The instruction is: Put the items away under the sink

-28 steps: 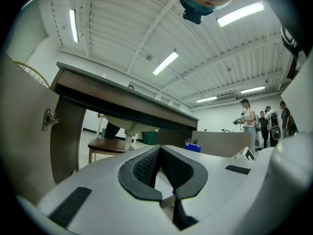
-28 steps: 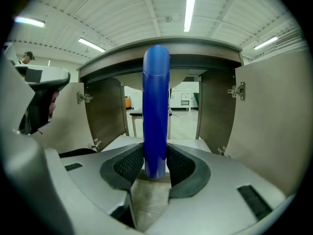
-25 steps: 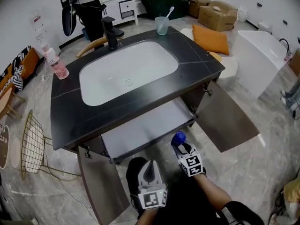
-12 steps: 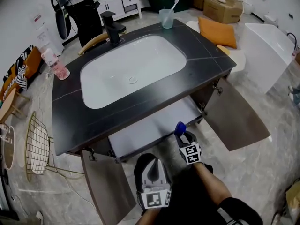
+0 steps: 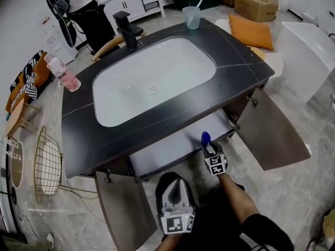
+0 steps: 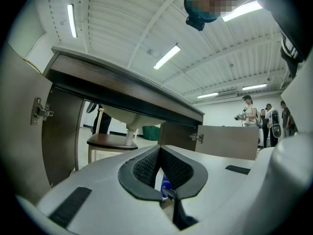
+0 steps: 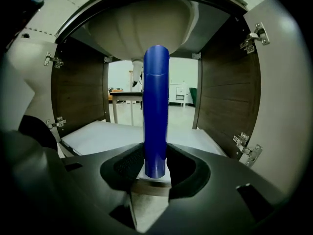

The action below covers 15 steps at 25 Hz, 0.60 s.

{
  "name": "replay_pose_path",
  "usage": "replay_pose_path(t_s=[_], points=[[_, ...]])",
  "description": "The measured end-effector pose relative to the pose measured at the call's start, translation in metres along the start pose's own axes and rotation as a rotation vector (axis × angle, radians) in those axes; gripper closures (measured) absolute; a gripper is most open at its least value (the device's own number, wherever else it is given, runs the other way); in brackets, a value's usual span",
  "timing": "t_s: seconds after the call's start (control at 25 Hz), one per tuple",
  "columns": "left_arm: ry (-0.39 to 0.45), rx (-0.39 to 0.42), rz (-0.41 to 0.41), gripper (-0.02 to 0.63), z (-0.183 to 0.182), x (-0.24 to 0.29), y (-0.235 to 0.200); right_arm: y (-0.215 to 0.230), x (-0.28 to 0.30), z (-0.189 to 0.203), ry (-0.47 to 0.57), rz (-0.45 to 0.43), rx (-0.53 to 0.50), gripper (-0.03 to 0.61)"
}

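A tall blue bottle (image 7: 156, 111) stands upright between my right gripper's (image 7: 156, 164) pads, which are shut on its base. In the head view the blue bottle (image 5: 205, 138) and right gripper (image 5: 209, 150) sit at the front edge of the white shelf (image 5: 167, 146) inside the open cabinet under the sink (image 5: 157, 77). The right gripper view faces straight into the cabinet, with the basin underside (image 7: 142, 28) above and the shelf (image 7: 102, 133) below. My left gripper (image 5: 175, 191) is low in front of the cabinet. Its tips (image 6: 159, 153) meet, with only a blue sliver behind them.
Both cabinet doors hang open, the left door (image 5: 123, 213) and the right door (image 5: 272, 132). On the black countertop (image 5: 84, 135) are a pink bottle (image 5: 63, 73), a faucet (image 5: 127, 31) and a cup with a toothbrush (image 5: 192, 15). A wire basket (image 5: 47, 161) stands at left; a person (image 5: 78, 4) stands behind.
My right gripper has carried the blue bottle forward, from in front of the cabinet to the shelf's front edge. The left gripper has stayed low and shut.
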<state>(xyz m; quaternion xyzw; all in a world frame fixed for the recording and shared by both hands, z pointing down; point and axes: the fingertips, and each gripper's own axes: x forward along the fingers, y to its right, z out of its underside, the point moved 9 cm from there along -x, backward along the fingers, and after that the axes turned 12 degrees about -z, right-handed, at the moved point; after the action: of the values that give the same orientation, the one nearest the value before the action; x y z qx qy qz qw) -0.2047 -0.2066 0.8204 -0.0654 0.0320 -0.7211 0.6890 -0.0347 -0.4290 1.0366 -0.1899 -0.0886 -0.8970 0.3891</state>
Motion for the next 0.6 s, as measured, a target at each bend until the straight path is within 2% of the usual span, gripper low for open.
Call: replay_pose_path(t_s=[0.32,0.6], points=[[-0.012,0.015,-0.001,0.598,0.005,0.003,-0.002,0.019,0.02,0.021,-0.019,0.041,0.02,0.433],[-0.021,0.001,-0.024,0.598,0.01,-0.006,-0.003,0.024,0.03,0.024,-0.007,0.04,0.018,0.433]])
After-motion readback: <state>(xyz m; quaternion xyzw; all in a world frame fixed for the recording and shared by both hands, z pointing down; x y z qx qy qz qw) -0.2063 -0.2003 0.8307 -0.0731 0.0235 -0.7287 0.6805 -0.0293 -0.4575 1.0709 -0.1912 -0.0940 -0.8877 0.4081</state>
